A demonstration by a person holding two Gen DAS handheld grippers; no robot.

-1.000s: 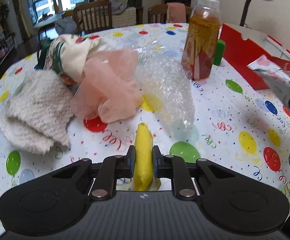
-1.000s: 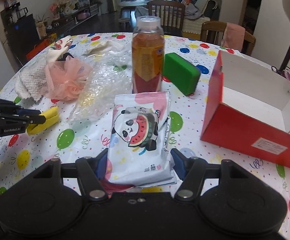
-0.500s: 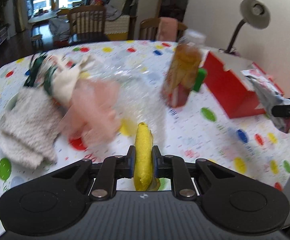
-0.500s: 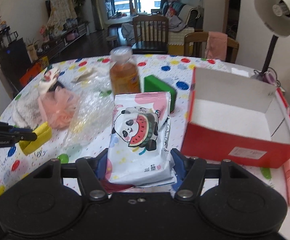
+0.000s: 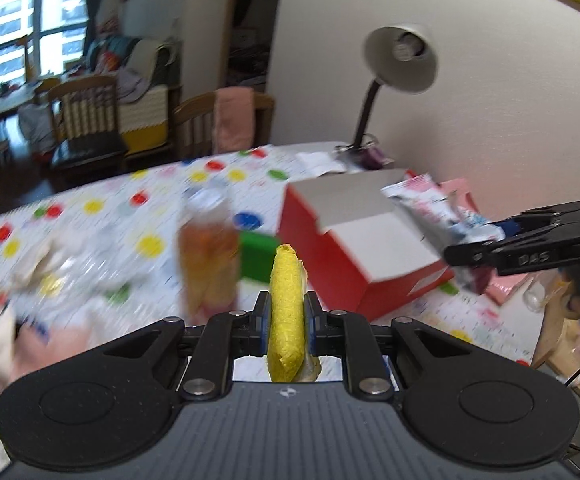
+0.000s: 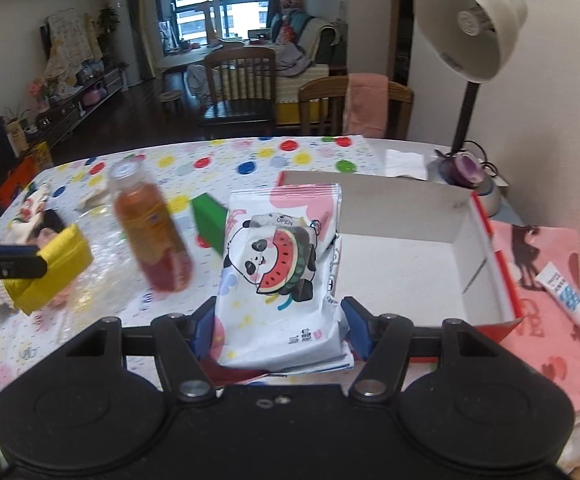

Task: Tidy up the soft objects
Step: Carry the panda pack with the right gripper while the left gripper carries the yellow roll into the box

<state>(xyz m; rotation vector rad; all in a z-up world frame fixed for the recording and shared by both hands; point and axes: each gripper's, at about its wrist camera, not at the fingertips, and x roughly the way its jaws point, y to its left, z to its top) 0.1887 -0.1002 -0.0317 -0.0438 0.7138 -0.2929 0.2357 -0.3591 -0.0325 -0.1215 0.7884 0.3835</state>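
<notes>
Both hands are loaded and held up over the spotted party-cloth surface (image 6: 250, 160), and both seem headed for the same place. The right gripper (image 6: 280, 320) has its jaws clamped on the sides of a soft white wet-wipe packet printed with a panda and watermelon (image 6: 280, 264), held flat and level above the near wall of the open red cardboard box with a white inside (image 6: 410, 264). I'd say that is so it can be lowered straight in. The box looks empty from here.

The left gripper (image 5: 286, 316) has its jaws squeezed together on a yellow sponge cloth (image 5: 287, 300), pinched thin at the middle so it stands on edge between them. It hangs in the air off to the left, well short of the box, likely waiting its turn.

A plastic bottle of amber drink (image 6: 150, 232) and a green block (image 6: 208, 214) stand between the sponge cloth and the box; neither is soft, so the left hand should pass over or around them. A pink patterned cloth (image 6: 550, 300) lies just beside the box on its right.
</notes>
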